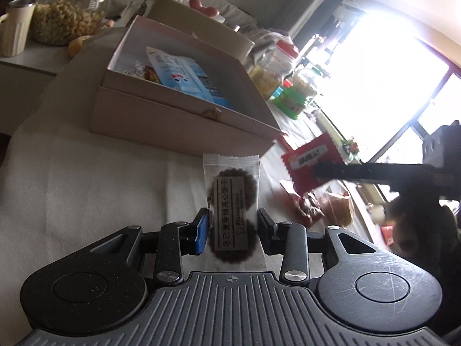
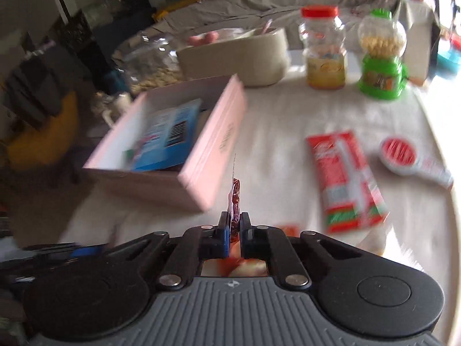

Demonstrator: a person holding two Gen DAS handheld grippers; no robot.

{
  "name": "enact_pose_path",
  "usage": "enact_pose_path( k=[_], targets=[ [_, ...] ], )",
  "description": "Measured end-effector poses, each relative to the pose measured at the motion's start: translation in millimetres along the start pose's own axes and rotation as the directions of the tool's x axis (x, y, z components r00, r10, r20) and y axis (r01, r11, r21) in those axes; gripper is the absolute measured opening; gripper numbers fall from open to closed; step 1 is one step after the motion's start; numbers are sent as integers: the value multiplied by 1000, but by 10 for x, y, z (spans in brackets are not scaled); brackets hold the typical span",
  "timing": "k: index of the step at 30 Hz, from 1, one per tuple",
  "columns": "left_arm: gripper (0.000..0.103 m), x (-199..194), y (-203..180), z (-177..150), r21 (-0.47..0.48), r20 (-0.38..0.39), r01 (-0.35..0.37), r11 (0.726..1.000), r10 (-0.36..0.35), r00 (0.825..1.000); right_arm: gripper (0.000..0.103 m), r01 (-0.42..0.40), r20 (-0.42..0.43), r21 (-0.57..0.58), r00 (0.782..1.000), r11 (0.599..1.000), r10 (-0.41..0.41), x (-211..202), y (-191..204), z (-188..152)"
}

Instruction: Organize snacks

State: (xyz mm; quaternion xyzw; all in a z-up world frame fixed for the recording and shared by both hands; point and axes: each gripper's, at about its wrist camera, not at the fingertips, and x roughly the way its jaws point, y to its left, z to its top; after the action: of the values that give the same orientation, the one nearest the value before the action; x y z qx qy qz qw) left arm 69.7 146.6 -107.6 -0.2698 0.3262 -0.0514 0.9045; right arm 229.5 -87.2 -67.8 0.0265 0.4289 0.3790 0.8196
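left claw (image 1: 232, 227) is clamping a biscuit packet (image 1: 232, 199) — right claw (image 2: 234, 225) is pinching a red snack packet (image 2: 234, 199), pink box (image 2: 213, 150) at 11 o'clock.

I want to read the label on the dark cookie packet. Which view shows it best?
The left wrist view: the cookie packet faces the camera, between the left gripper fingers, print legible. The right wrist view does not show it.

Between my left tongs (image 1: 232, 227): clear wrapper (image 1: 232, 201), dark brown scalloped biscuit, grey label. My right tongs (image 2: 234, 226) pinch a red packet (image 2: 235, 199). Pale pink box (image 2: 201, 155) ahead, blue-and-white bag (image 2: 170, 135) inside. Cream surface (image 2: 288, 121).
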Motion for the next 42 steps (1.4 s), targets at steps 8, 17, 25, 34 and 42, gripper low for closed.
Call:
enact_pose_path(
  k=[8,17,25,34,42],
  targets=[
    [41,-106,-284,-131,44,-31,13,999,-11,999,10,-231,-144,108,959,967,245,54,234,-611],
    [41,-81,-270,-164,18,-41,-75,997,75,996,65,77,18,-239,997,968,-75,-218,471,-1004],
    [41,-3,-207,-164,11,-65,-117,993,118,991,76,79,51,-393,997,916,-64,-101,902,-1103],
    [41,25,-220,-181,29,-73,-128,991,130,989,78,171,47,-433,985,885,-167,2,869,-1136],
    [41,49,-290,-210,52,-75,-149,987,153,985,86,226,45,-307,974,925,-223,-186,433,-1163]
  ],
)
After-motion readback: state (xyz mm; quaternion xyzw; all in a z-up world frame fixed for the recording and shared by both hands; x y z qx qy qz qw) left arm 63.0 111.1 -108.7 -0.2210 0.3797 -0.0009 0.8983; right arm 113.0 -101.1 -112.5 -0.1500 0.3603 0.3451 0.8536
